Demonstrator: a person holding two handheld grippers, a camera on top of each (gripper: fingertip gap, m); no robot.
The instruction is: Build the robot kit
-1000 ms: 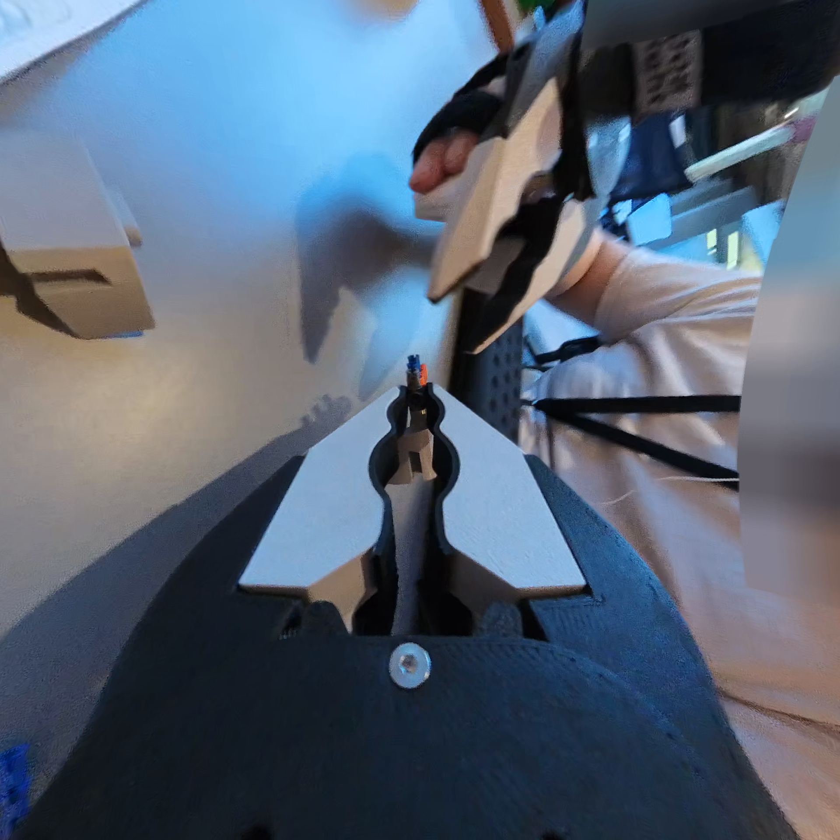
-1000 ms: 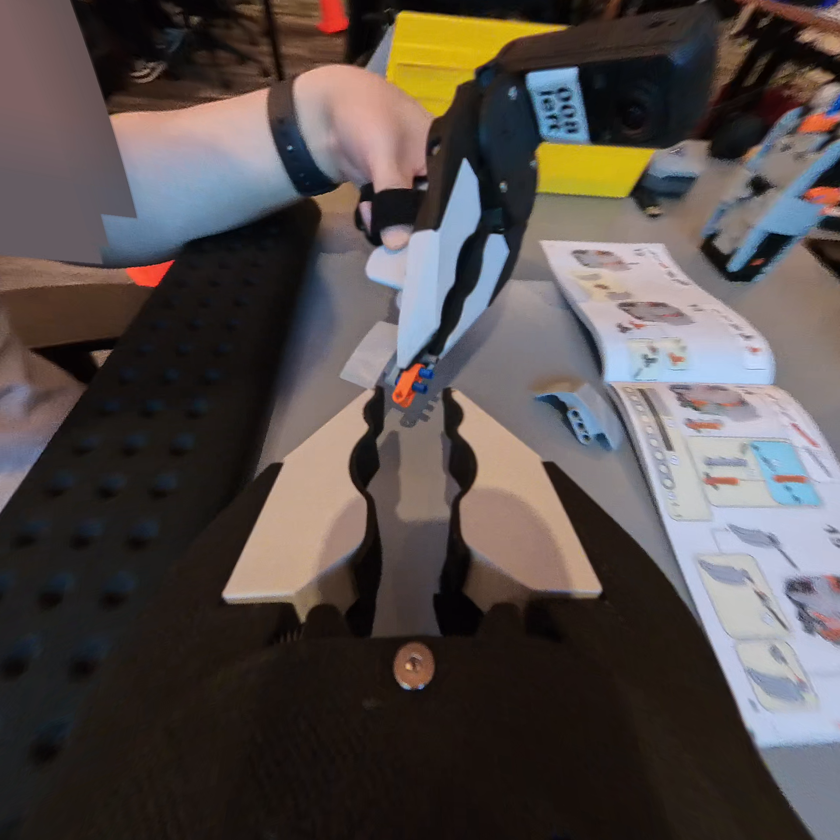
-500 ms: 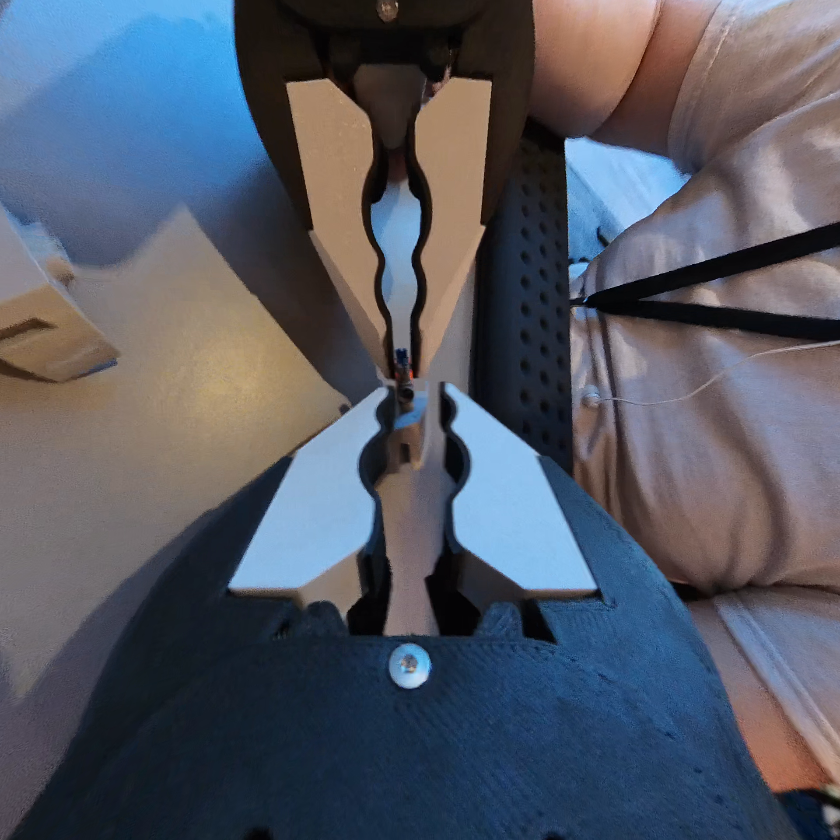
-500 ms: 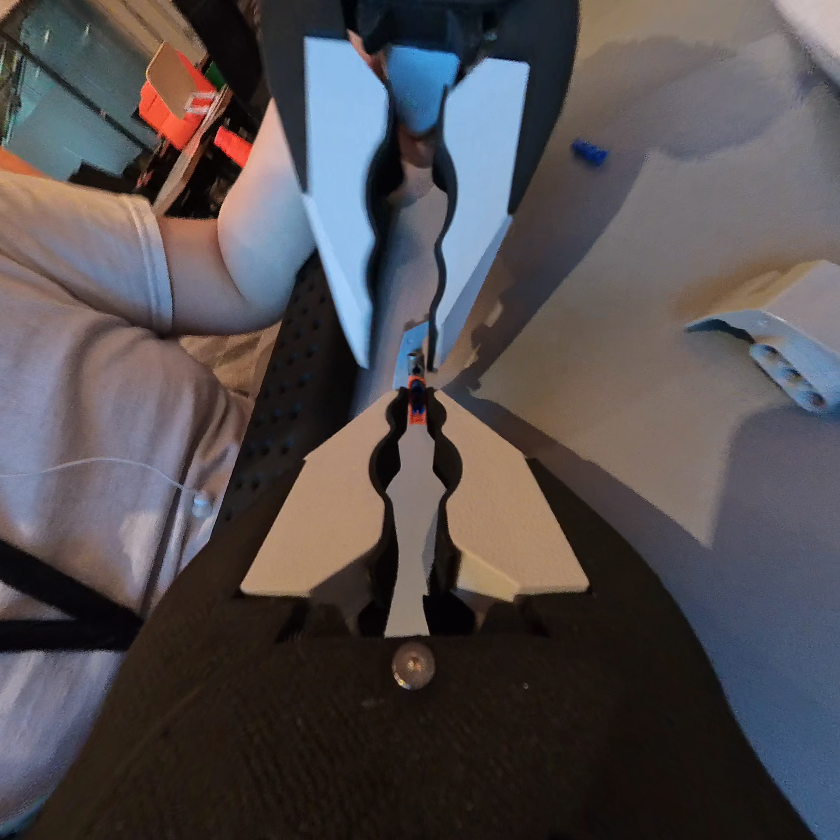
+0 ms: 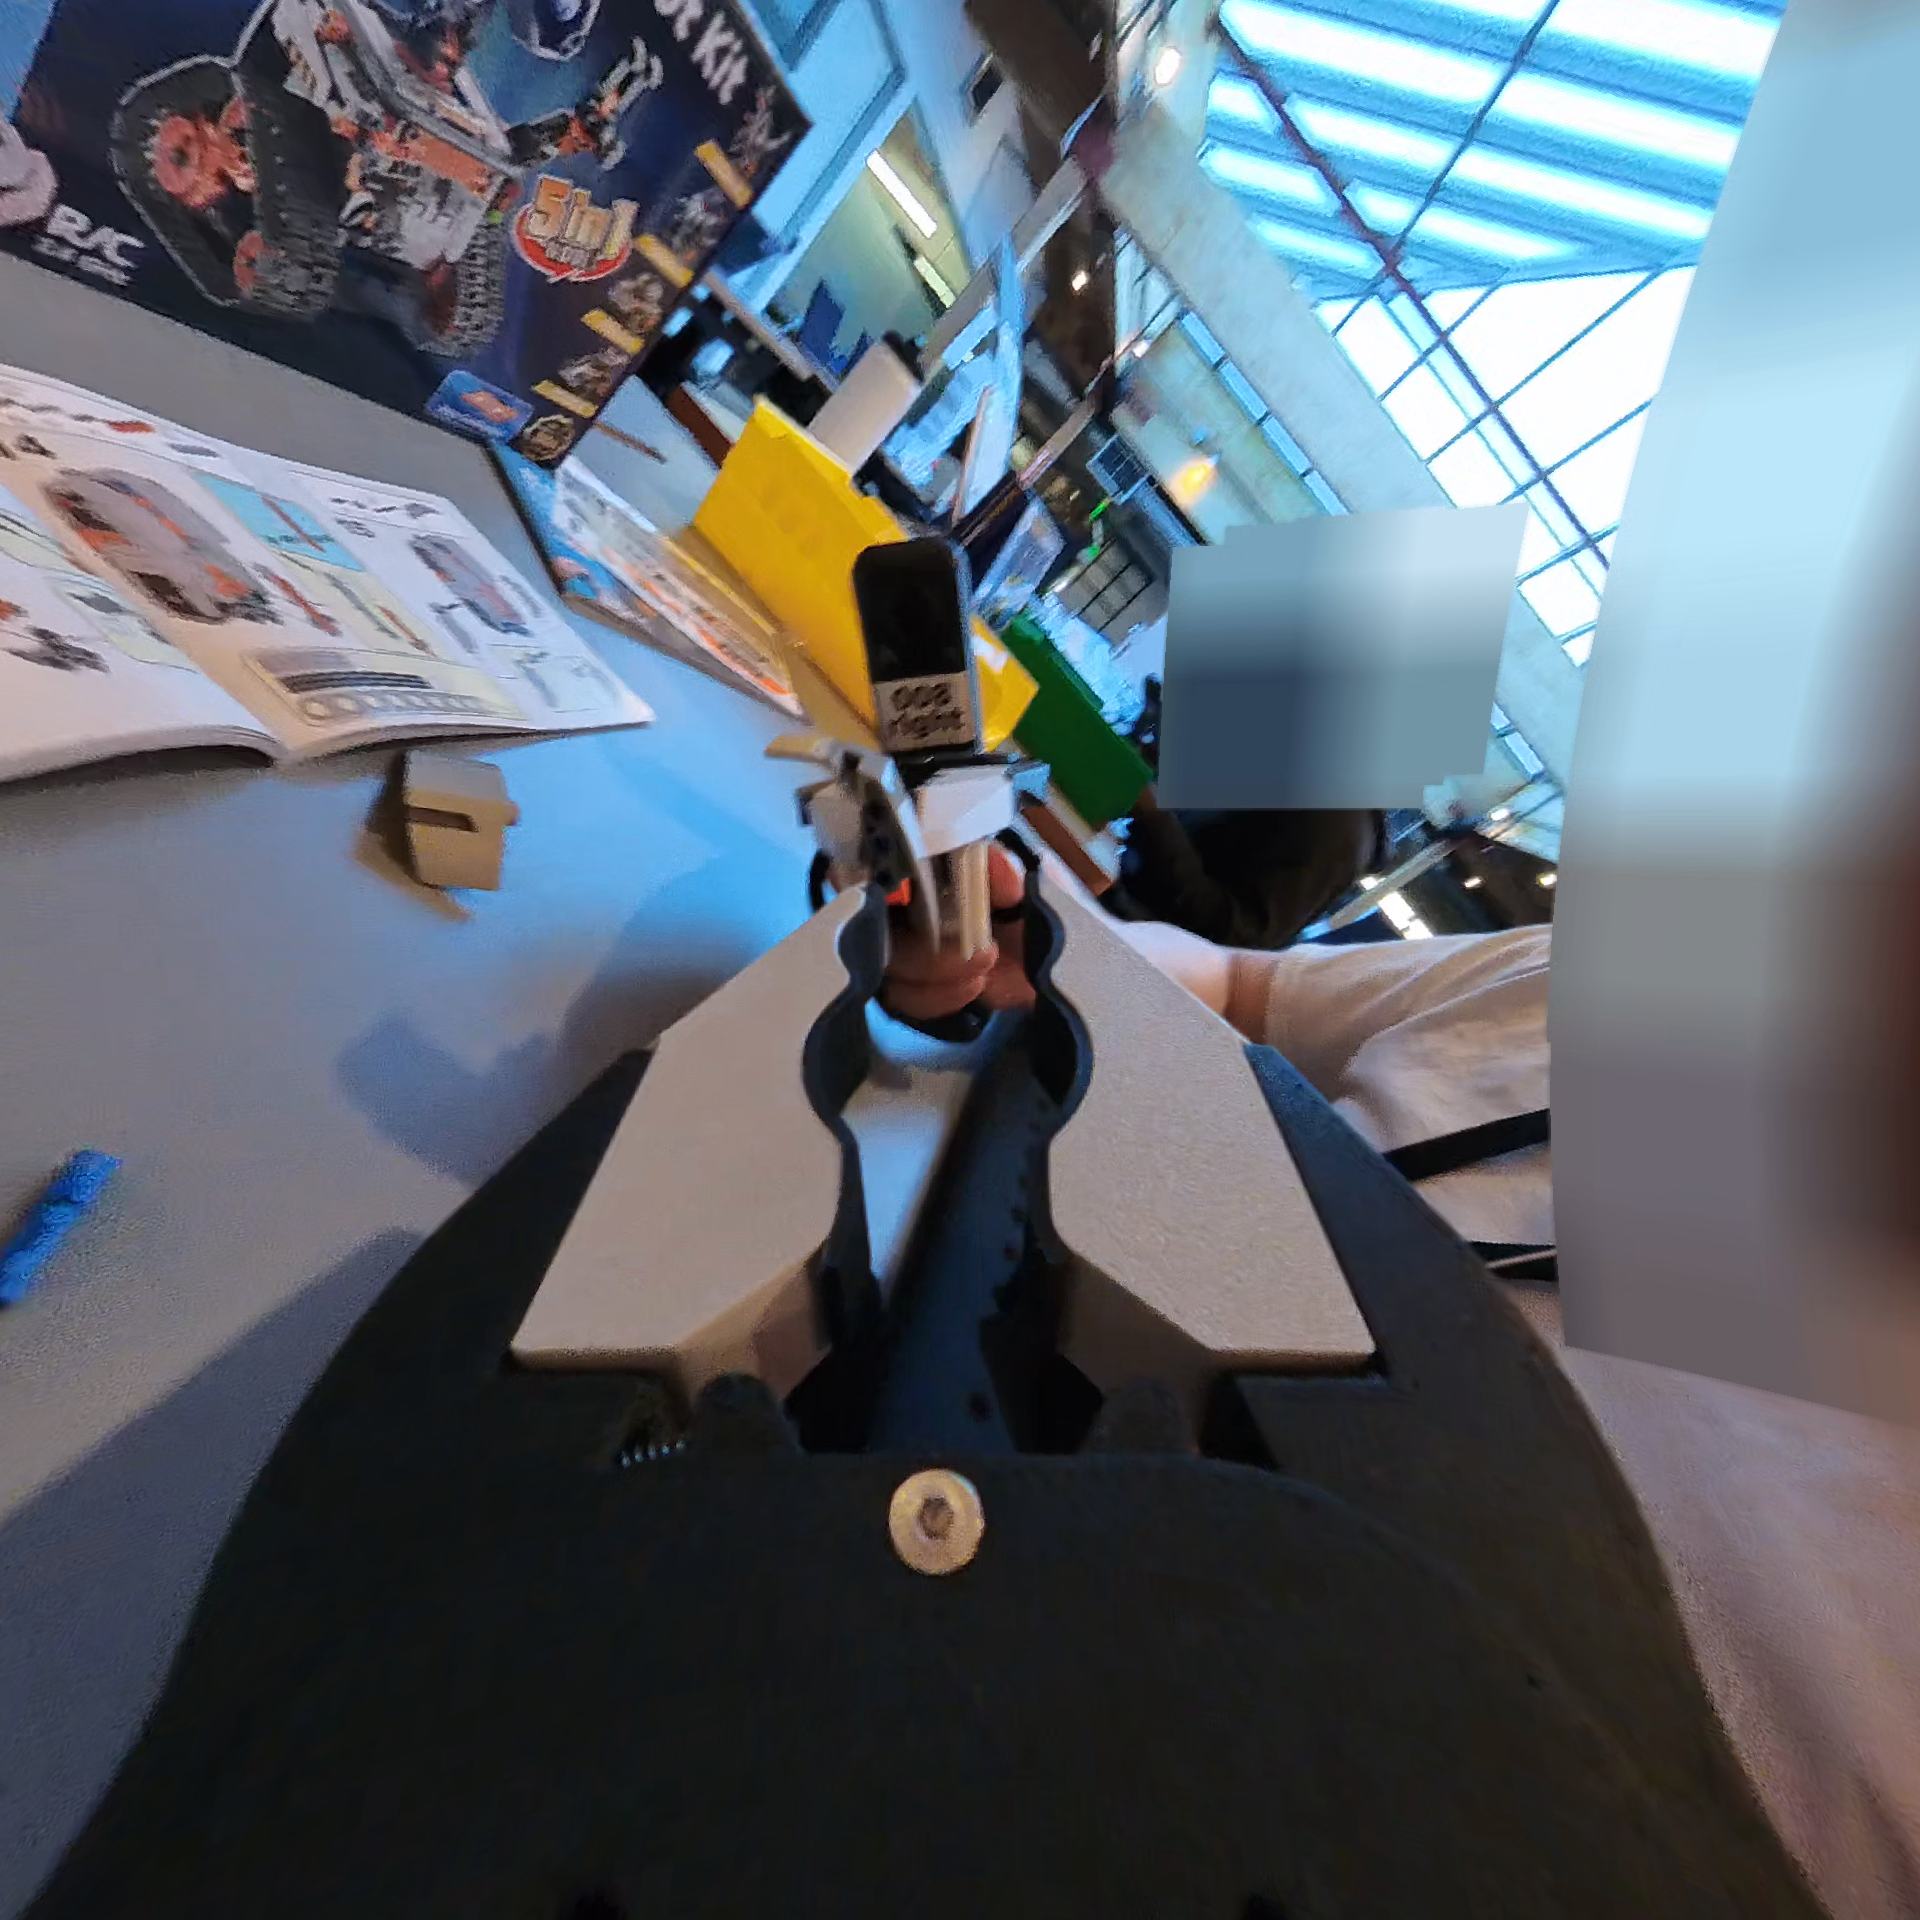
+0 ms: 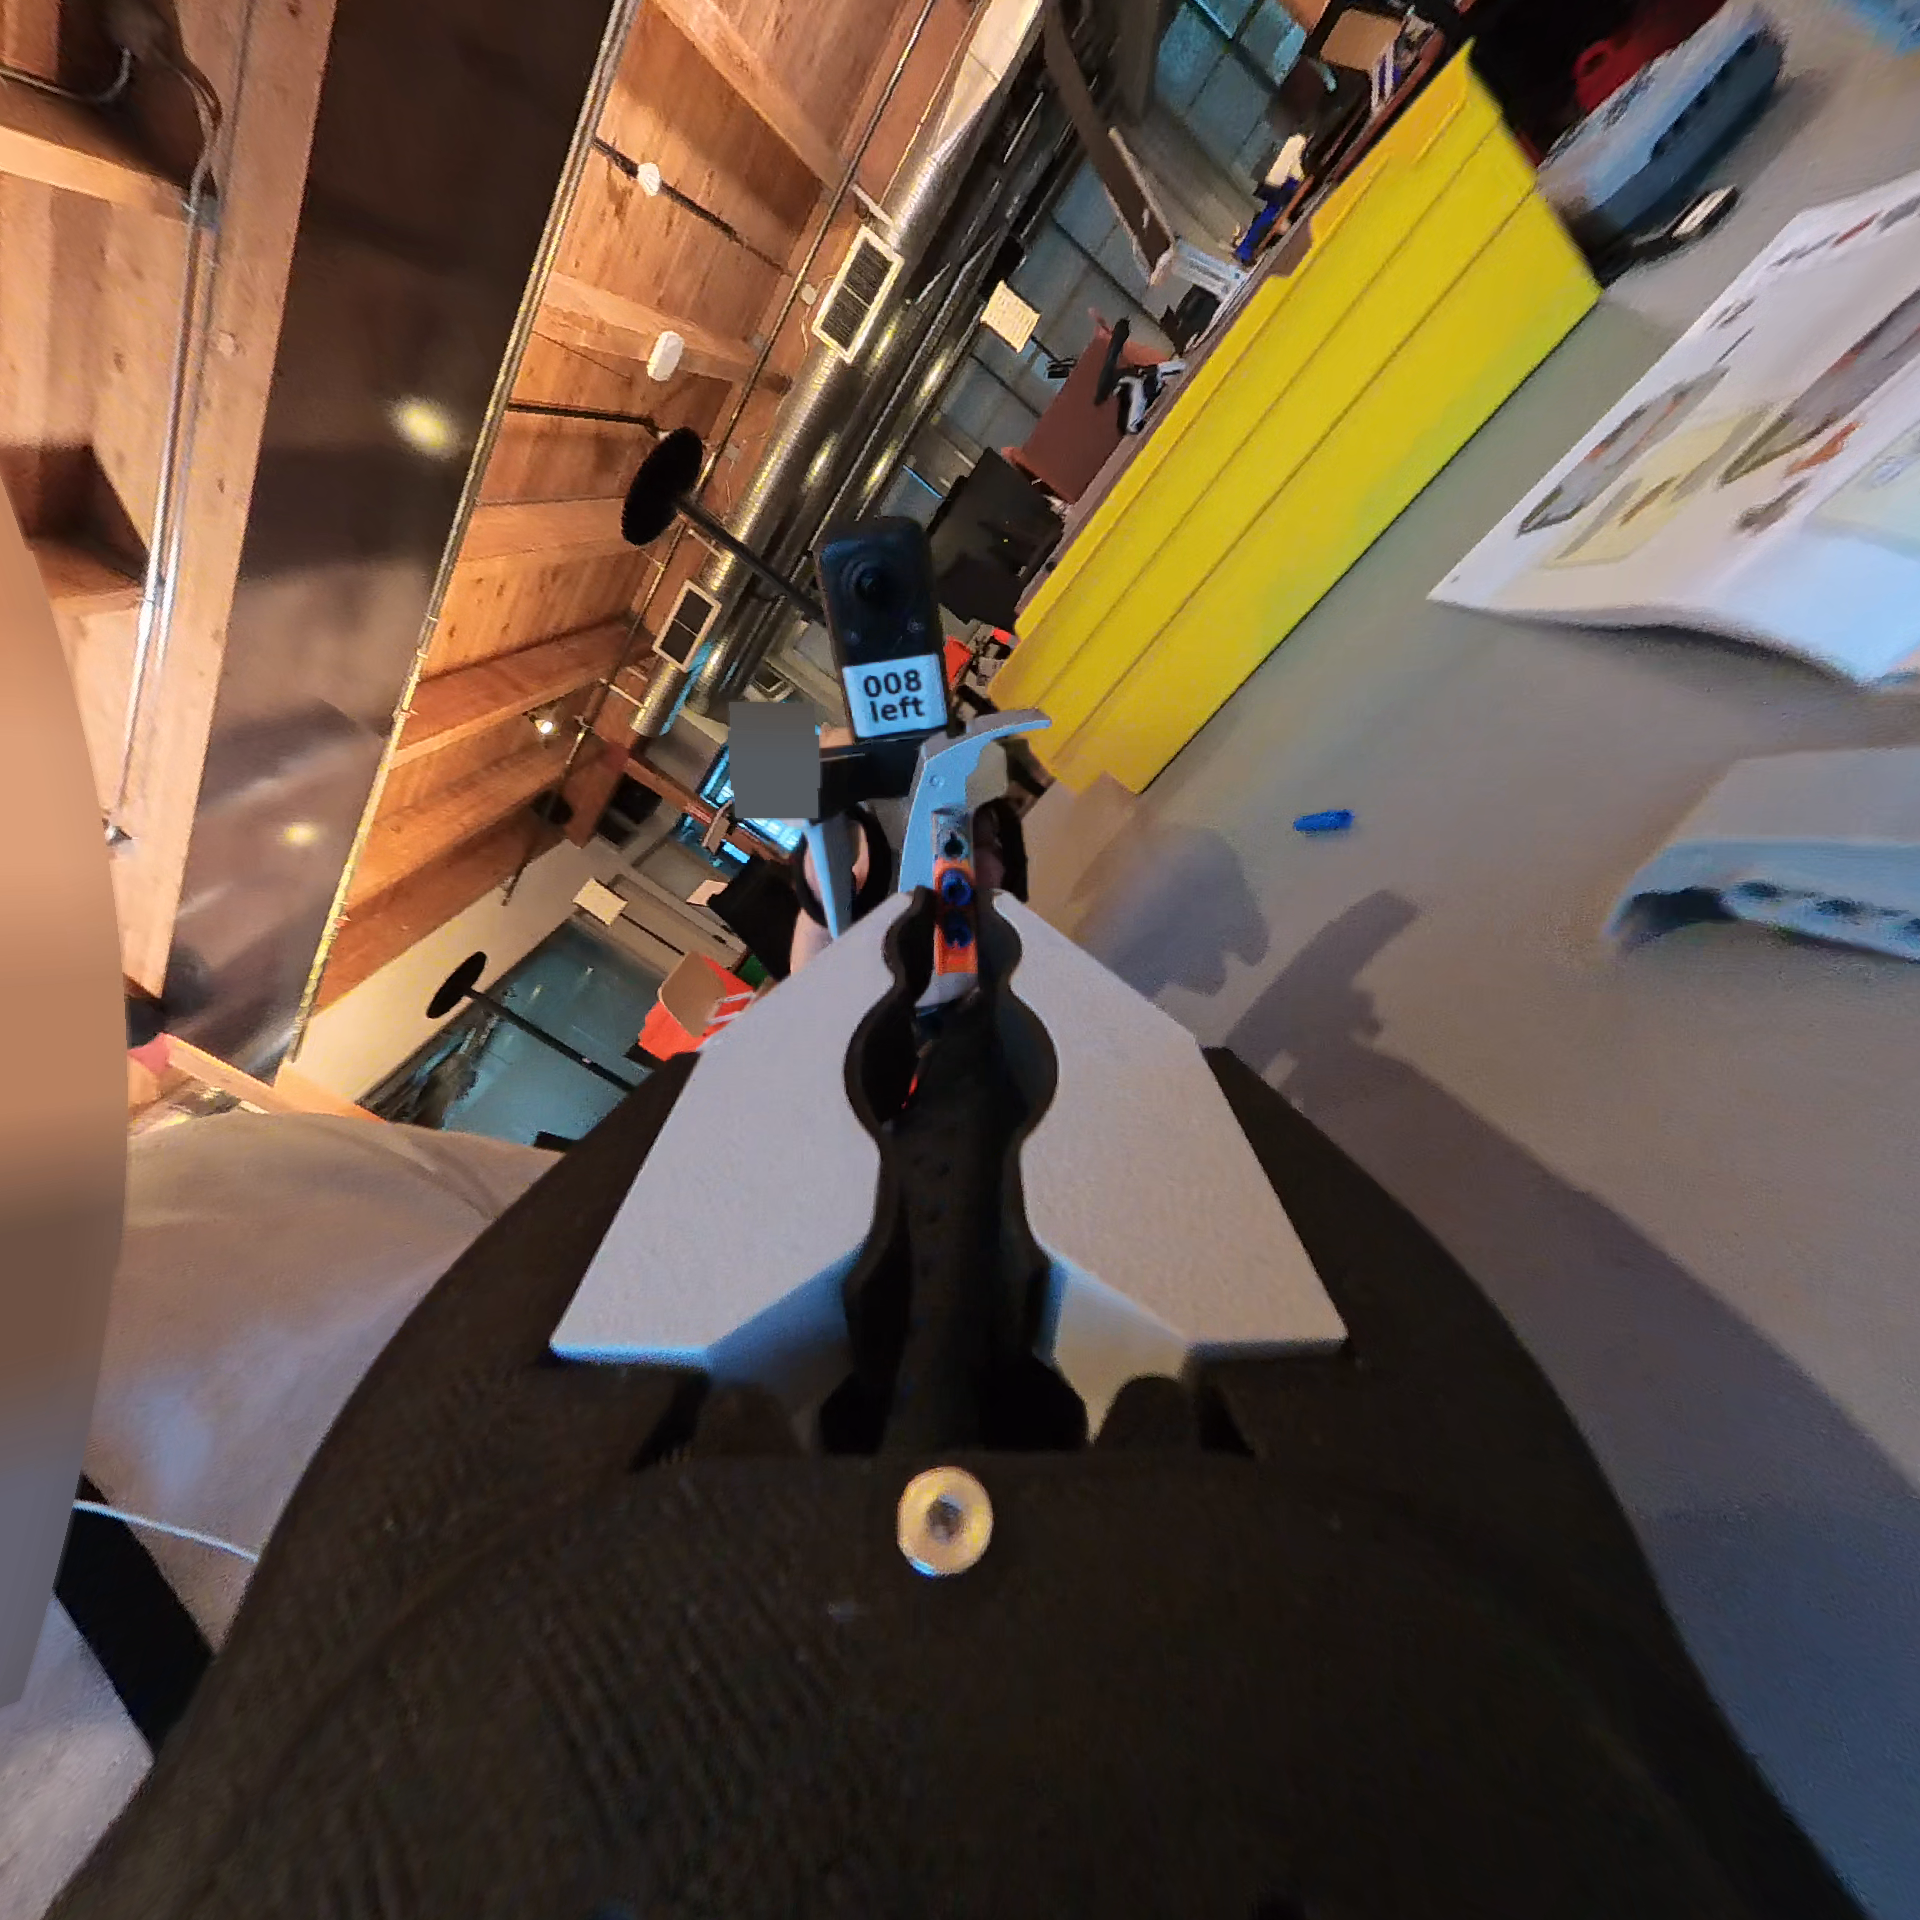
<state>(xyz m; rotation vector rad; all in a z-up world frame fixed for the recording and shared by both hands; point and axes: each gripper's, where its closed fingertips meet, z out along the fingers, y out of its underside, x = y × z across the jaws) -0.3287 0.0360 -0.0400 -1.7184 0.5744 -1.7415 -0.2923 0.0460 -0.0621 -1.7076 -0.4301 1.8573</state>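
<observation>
Left wrist view, centre: the left gripper (image 5: 948, 914) is holding its fingers spread, gripping nothing, and is facing the right gripper head-on. Right wrist view, centre: the right gripper (image 6: 951, 902) is pinching a small orange piece with blue pins (image 6: 948, 935) between its fingertips, a grey beam (image 6: 943, 831) rising from it; whether the far gripper's fingers are touching that beam cannot be told. Both tools are hanging above the grey table (image 5: 208, 987). An open instruction booklet (image 5: 312, 623) is lying at left, a grey block (image 5: 452, 836) just below it, and a loose blue pin (image 5: 57, 1216) at the left edge. A yellow bin (image 6: 1299, 468) is standing at upper right.
</observation>
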